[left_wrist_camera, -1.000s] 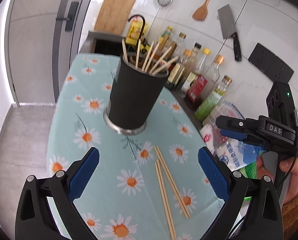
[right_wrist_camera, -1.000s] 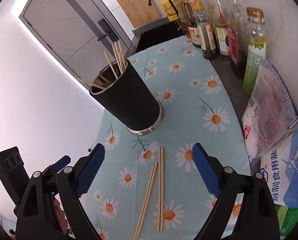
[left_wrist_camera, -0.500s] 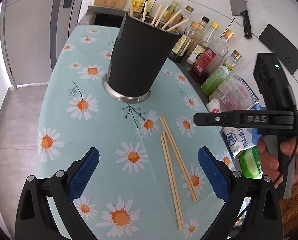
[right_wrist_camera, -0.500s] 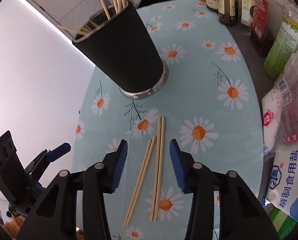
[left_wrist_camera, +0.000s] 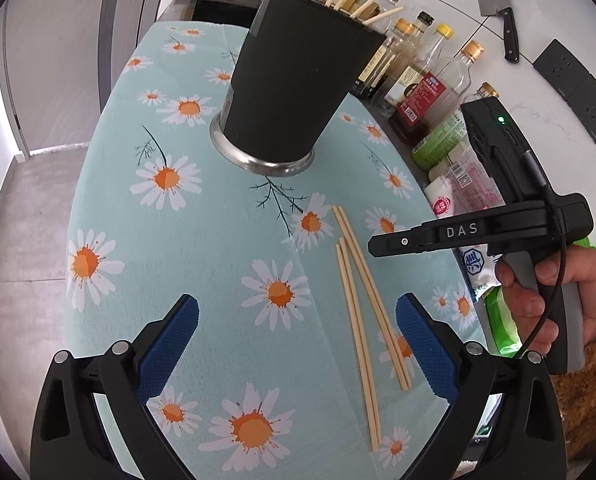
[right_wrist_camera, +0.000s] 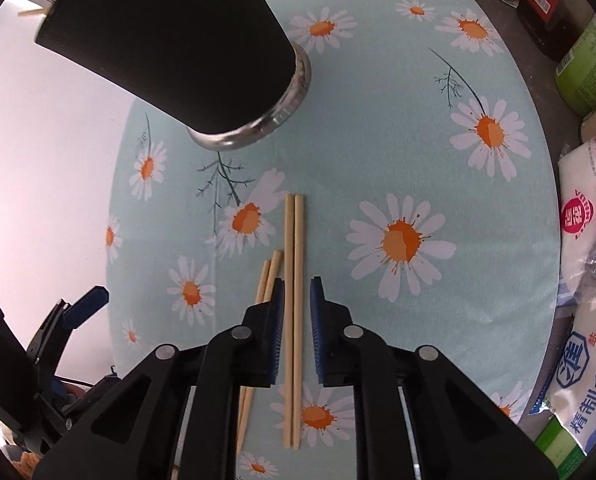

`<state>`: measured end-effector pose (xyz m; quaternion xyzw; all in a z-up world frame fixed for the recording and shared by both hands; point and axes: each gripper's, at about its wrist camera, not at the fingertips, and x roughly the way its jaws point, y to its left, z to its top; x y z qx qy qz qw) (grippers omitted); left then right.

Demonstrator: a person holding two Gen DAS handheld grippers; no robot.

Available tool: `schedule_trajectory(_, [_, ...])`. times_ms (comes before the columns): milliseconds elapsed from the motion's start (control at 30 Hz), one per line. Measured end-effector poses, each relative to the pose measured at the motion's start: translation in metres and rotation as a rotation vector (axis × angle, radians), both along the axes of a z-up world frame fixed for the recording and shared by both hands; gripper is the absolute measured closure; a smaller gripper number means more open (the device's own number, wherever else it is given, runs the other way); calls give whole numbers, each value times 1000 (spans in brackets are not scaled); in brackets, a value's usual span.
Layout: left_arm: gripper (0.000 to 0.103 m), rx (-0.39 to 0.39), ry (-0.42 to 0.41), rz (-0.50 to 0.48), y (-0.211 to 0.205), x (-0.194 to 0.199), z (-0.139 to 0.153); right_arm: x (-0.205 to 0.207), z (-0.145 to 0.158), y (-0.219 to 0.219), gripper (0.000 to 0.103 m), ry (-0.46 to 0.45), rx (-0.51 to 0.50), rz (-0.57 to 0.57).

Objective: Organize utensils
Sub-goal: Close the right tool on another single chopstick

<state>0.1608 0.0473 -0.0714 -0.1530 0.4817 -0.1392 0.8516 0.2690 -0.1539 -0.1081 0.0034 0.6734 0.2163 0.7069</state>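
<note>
My right gripper (right_wrist_camera: 298, 300) points down, jaws closing around one pair of chopsticks (right_wrist_camera: 292, 320), pads not yet pressing | second pair (right_wrist_camera: 271, 272) just left of it on the daisy cloth (right_wrist_camera: 378, 140) | left gripper (left_wrist_camera: 298, 332) spread, empty | black cup (left_wrist_camera: 298, 88) beyond; only the left view shows chopsticks inside it and the bottles (left_wrist_camera: 426, 80).

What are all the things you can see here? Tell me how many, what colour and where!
cup: one, black, steel base, on the cloth, sticks inside
chopsticks: four, pale wood, flat on the cloth near the cup
cloth: one, light blue with daisies
bottles: several, beside the cloth along the wall
bags: several, white, right of the cloth
cleaver: one, on the wall
left gripper: black, blue pads, jaws wide
right gripper: jaws closing around two chopsticks
hand: one, holds right gripper
</note>
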Motion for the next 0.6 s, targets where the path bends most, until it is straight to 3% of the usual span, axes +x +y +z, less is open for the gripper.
schedule_trajectory(367, [7,28,62,-43,-9,7,-12,3,-14,17,94,17,-78,44])
schedule_trajectory(600, [7,78,79,-79,-19,11,-14,1,-18,46,96,11,-194,77])
